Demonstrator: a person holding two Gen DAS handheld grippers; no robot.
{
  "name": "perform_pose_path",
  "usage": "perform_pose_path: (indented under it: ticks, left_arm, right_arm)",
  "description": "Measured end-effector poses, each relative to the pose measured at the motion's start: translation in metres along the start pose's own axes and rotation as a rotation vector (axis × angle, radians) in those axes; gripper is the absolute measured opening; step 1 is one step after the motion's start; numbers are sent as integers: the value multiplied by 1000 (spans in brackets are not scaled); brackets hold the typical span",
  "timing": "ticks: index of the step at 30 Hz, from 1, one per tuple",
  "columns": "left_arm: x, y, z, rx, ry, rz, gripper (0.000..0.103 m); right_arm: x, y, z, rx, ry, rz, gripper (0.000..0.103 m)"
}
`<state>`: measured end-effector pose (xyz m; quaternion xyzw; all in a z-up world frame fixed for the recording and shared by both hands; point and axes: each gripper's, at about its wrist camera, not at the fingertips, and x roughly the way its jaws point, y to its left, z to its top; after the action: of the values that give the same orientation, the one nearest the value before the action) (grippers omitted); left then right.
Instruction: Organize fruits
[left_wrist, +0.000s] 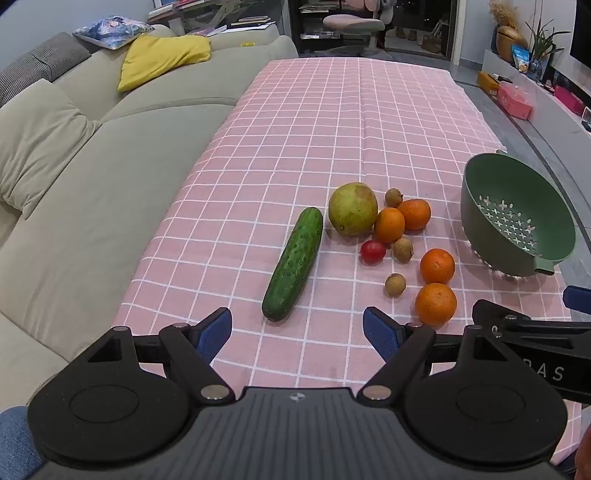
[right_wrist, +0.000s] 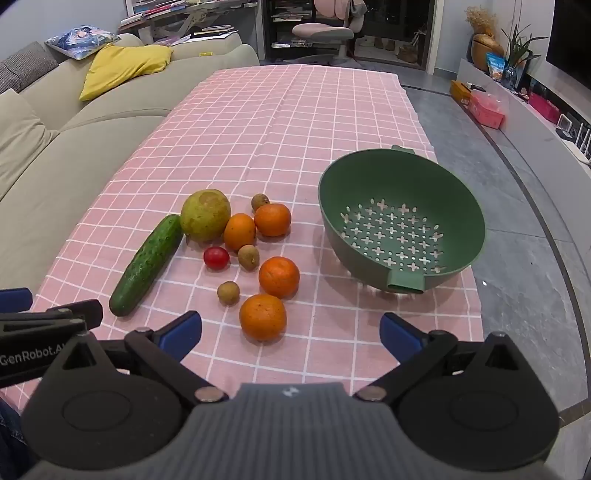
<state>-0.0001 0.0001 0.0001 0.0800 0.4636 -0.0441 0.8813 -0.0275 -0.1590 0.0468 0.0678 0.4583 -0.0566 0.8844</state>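
Starting left of the cucumber (right_wrist: 147, 264): beige sofa (right_wrist: 48, 162) runs along the tabletop (right_wrist: 280, 122) edge, yellow cushion (right_wrist: 125, 66) on it. Left gripper (left_wrist: 297, 328) hangs low over the near tabletop edge, jaws spread, nothing between them, cucumber tip just ahead. Cucumber lies diagonal on the pink checked cloth, far end close beside the big green-yellow fruit (right_wrist: 205, 215), contact unclear. Right of the cucumber, a loose cluster: two oranges (right_wrist: 239, 231) touching behind, a small brown fruit (right_wrist: 260, 202) at the back, red tomato (right_wrist: 216, 257), another brown one (right_wrist: 248, 257), a third (right_wrist: 228, 292) nearer, then two more oranges, the nearest orange (right_wrist: 263, 316) just ahead of the right gripper (right_wrist: 290, 328). That gripper's jaws also spread wide, holding nothing. Further right of the cucumber, well apart from the fruit, green colander (right_wrist: 402, 221) sits tilted near the right tabletop edge, nothing in it, cross-shaped holes. Far half of the cloth beyond the cucumber is bare; grey floor beyond the right edge. Writing: "GenRobot.A" on the left gripper's side in the right wrist view.
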Motion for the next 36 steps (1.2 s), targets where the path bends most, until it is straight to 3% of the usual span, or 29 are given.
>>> perform_pose_path:
  ticks: [36]
  left_arm:
    - [0,0,1,3,0,3,89]
  right_arm:
    - [-1,-1,0,1,4,1,99]
